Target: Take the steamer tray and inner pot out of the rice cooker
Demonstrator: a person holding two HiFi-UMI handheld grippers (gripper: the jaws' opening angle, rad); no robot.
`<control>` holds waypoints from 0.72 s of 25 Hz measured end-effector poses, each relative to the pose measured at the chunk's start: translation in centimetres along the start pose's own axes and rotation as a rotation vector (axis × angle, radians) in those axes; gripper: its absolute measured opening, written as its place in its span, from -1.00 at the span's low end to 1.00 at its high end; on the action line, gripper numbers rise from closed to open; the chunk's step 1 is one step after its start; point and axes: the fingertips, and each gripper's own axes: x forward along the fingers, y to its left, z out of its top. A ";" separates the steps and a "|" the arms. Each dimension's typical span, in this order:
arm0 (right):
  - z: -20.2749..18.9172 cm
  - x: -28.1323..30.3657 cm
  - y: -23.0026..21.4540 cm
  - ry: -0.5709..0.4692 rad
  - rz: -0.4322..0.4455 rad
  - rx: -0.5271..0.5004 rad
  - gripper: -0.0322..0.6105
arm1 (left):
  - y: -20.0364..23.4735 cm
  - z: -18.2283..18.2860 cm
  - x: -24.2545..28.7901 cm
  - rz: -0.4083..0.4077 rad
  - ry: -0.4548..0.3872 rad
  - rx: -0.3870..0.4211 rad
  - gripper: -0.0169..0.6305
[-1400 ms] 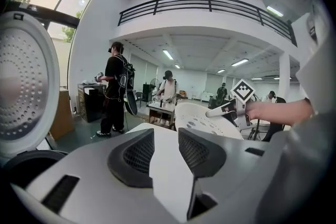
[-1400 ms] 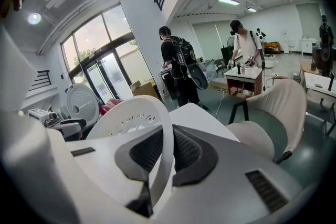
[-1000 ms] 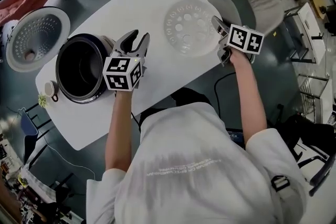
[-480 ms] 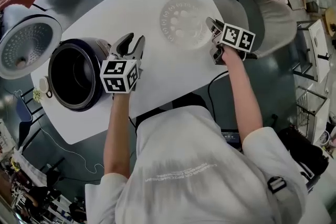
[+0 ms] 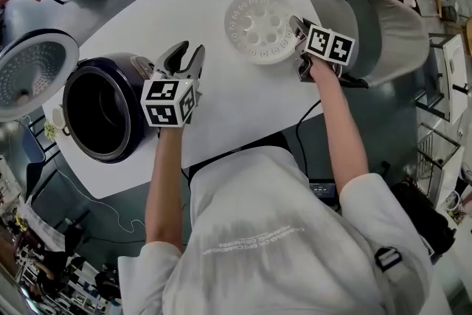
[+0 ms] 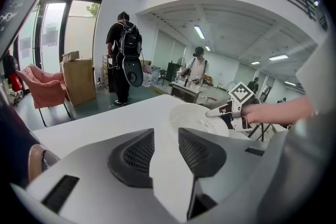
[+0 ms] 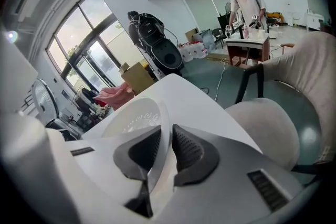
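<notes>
Right gripper (image 7: 166,136) just loosening on steamer tray (image 5: 259,26), left gripper (image 5: 190,52) spread empty, inner pot (image 5: 99,105) inside rice cooker (image 5: 139,64)

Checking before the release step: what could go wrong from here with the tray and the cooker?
1. The right gripper pinches only the thin rim of the steamer tray, which lies close to the table edge by the chair. A sloppy release could nudge it off.
2. The rice cooker sits near the table's other end. Pulling its pot out with the open, empty left gripper might drag it toward that edge.
</notes>
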 end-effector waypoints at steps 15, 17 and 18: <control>-1.5 0.2 -0.9 -0.004 -0.020 0.055 -0.43 | -1.0 -0.1 -2.1 0.006 -0.043 0.019 -0.49; -1.4 -0.7 -0.7 -0.007 -0.026 0.045 -0.42 | -1.1 0.3 -2.6 0.000 -0.050 0.024 -0.49; -1.3 -1.3 -0.6 -0.011 -0.030 0.041 -0.42 | -1.3 0.5 -3.0 -0.003 -0.054 0.027 -0.49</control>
